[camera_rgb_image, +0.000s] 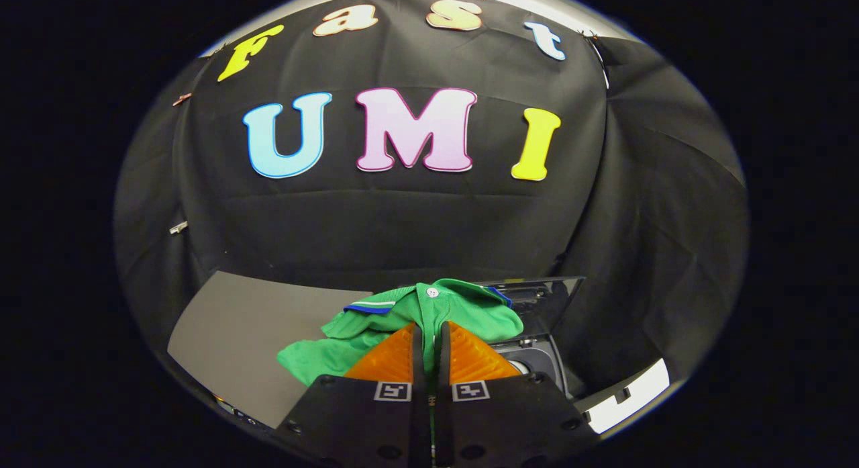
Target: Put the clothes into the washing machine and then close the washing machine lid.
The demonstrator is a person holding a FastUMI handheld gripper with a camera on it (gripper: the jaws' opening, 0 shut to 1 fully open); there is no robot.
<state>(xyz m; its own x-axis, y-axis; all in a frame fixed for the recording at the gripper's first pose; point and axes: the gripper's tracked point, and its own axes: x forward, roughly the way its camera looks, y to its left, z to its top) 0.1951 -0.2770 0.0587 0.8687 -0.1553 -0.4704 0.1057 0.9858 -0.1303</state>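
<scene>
Pinching a fold of green cloth, the gripper (430,334) has its two fingers (392,357) drawn almost together, with only a thin strip of the fabric showing in the narrow slit between them; both press on that fold, so the grasp is on the garment itself. What they grip is a green polo shirt (402,320), bunched and rumpled, with a white button on its placket just beyond the fingertips and a collar edged in blue and white lying to either side of that button. Most of the shirt spreads to the left of the fingers, one crumpled part hanging lower beside the left finger, and a smaller part lies past the right finger.

Taking the shirt as the landmark: behind and to its right stands the washing machine lid (553,300), dark, glossy and raised open. Below that lid, right of the shirt, is the washing machine (537,360), seen as a dark top panel with a rounded opening; whether any cloth lies inside the opening cannot be told, since the right finger covers much of it. Left of the shirt stretches a flat grey table (241,334)
</scene>
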